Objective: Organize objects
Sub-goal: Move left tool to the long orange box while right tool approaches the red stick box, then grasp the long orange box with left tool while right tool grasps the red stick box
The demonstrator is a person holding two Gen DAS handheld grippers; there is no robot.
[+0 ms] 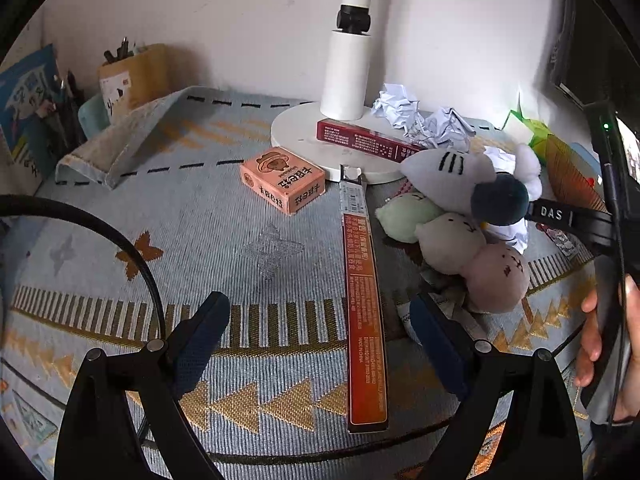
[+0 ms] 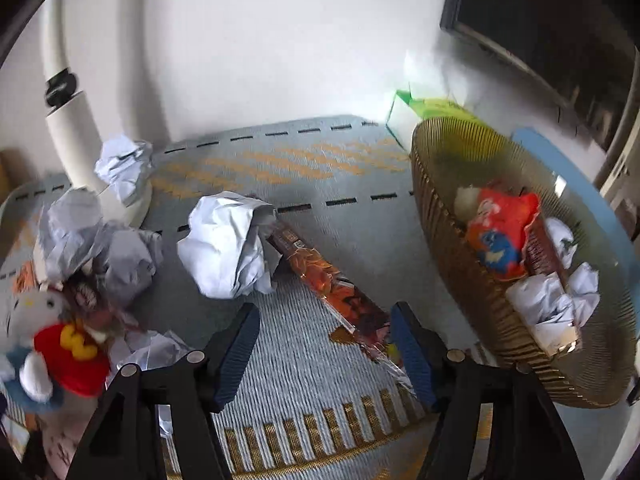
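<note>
My left gripper [image 1: 320, 344] stands open low over the patterned cloth. A long orange box [image 1: 366, 320] lies flat between its fingers, nearer the right one and touching neither pad. A small pink box [image 1: 284, 184] sits farther back. My right gripper [image 2: 324, 356] is open above the cloth. The near end of an orange-brown snack wrapper [image 2: 336, 288] reaches in beside its right finger [image 2: 412, 356] and is not pinched. A white crumpled paper ball [image 2: 228, 244] rests just beyond the left finger. A ribbed gold basket [image 2: 440, 240] to the right holds a red snack packet [image 2: 500, 236] and paper balls [image 2: 552, 300].
A white lamp base [image 1: 304, 140] carries a dark red box [image 1: 368, 140], with crumpled papers [image 1: 400, 108] behind it. Plush toys [image 1: 452, 236] are piled to the right. A pen holder [image 1: 132, 76] stands at the back left. A plush in a red shirt [image 2: 60, 344] lies at the left.
</note>
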